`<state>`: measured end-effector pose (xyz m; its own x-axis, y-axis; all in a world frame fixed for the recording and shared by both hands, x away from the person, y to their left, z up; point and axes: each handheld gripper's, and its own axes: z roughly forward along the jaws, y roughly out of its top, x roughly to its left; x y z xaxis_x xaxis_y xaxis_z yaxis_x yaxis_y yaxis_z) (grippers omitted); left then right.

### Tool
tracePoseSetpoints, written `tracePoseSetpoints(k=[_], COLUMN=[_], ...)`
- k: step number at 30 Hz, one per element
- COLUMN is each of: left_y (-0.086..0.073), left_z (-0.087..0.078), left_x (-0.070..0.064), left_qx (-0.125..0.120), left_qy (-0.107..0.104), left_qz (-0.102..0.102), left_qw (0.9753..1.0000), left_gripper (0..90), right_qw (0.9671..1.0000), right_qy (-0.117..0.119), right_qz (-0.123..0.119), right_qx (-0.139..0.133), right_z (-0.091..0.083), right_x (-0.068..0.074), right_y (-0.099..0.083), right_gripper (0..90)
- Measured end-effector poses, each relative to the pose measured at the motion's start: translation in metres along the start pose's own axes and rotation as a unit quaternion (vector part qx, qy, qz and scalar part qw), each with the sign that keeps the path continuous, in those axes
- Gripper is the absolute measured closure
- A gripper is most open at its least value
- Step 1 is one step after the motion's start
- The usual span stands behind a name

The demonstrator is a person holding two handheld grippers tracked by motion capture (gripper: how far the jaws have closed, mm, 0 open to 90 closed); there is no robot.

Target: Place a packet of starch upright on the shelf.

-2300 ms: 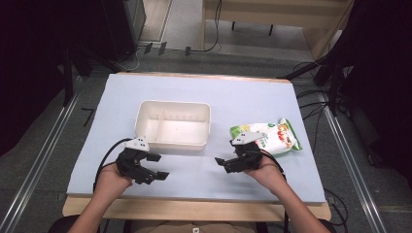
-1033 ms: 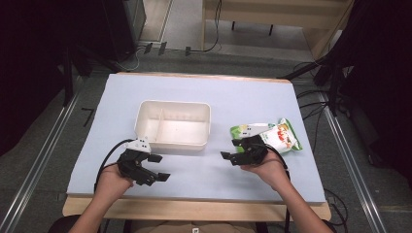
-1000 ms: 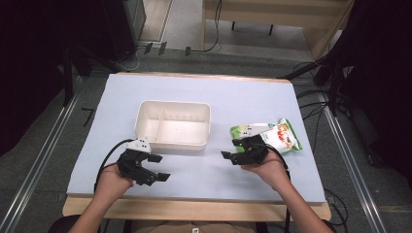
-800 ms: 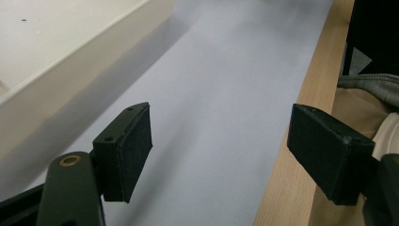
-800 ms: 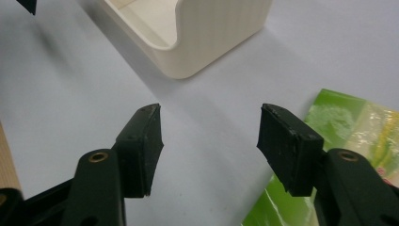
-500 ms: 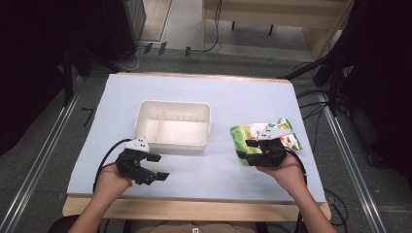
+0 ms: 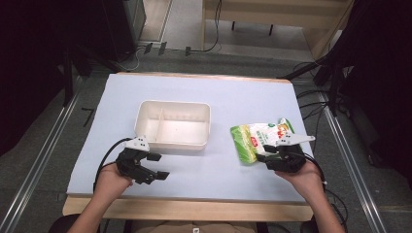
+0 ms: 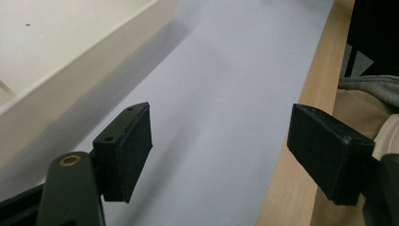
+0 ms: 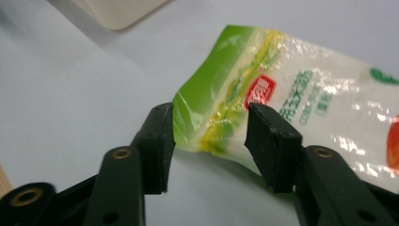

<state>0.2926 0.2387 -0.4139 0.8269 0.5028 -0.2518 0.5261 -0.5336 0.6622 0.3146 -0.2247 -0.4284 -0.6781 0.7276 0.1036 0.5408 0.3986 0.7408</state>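
Observation:
A green and white snack bag (image 7: 262, 138) lies flat on the pale blue table top, right of the middle. My right gripper (image 7: 263, 157) is at the bag's near left corner. In the right gripper view the bag (image 9: 291, 94) has its green corner between the jaws of that gripper (image 9: 209, 141), which stand half closed at either side of it, open. My left gripper (image 7: 159, 166) hovers open near the front left, just in front of a white divided tray (image 7: 172, 103). Nothing sits between its wide jaws (image 8: 219, 150).
The tray's wall (image 8: 70, 80) runs along the upper left of the left gripper view; its corner (image 9: 122, 9) tops the right gripper view. The table's wooden front edge (image 8: 291, 141) lies beside my left gripper. Cables and dark stands surround the table.
My right gripper has moved to the right and back toward me, from the bag's left side to its near corner, and its jaws now straddle that corner. The left gripper has stayed still.

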Motion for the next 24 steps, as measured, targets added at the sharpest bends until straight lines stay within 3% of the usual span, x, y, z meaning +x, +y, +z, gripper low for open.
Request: tracePoseSetpoints(k=[3, 5, 6, 7, 11, 14, 19, 24], left_y=[0.002, 0.003, 0.003, 0.005, 0.007, 0.009, 0.010, 0.010], left_z=[0.001, 0.002, 0.003, 0.003, 0.006, 0.008, 0.010, 0.010], left_x=[0.000, 0.000, 0.001, 0.001, 0.001, 0.001, 0.001, 0.001], left_qx=[0.002, 0.001, 0.001, 0.002, 0.001, 0.004, 0.005, 0.008], left_qy=[-0.002, -0.004, -0.005, -0.005, -0.010, -0.013, -0.014, -0.012], left_qz=[0.002, 0.003, 0.004, 0.006, 0.007, 0.012, 0.012, 0.014], left_qw=[1.0000, 1.0000, 1.0000, 1.0000, 0.9999, 0.9998, 0.9998, 0.9998], left_gripper=[23.2, 23.2, 23.2, 23.2, 23.2, 23.2, 23.2, 23.2], right_qw=[0.9998, 0.9991, 0.9991, 0.9983, 0.9967, 0.9959, 0.9941, 0.9930], right_qy=[0.004, 0.010, 0.010, 0.009, 0.004, 0.003, -0.006, -0.002], right_qz=[0.017, 0.034, 0.034, 0.034, 0.040, 0.034, 0.059, 0.057], right_qx=[0.004, 0.025, 0.025, 0.046, 0.071, 0.084, 0.091, 0.104], right_z=[0.000, 0.002, 0.002, 0.007, 0.011, 0.013, 0.022, 0.031], right_x=[-0.005, -0.010, -0.010, -0.012, -0.017, -0.023, -0.032, -0.035], right_y=[-0.005, -0.011, -0.011, -0.015, -0.020, -0.024, -0.024, -0.020], right_gripper=[58.0, 70.6, 70.6, 78.8, 89.0, 90.0, 90.0, 90.0])
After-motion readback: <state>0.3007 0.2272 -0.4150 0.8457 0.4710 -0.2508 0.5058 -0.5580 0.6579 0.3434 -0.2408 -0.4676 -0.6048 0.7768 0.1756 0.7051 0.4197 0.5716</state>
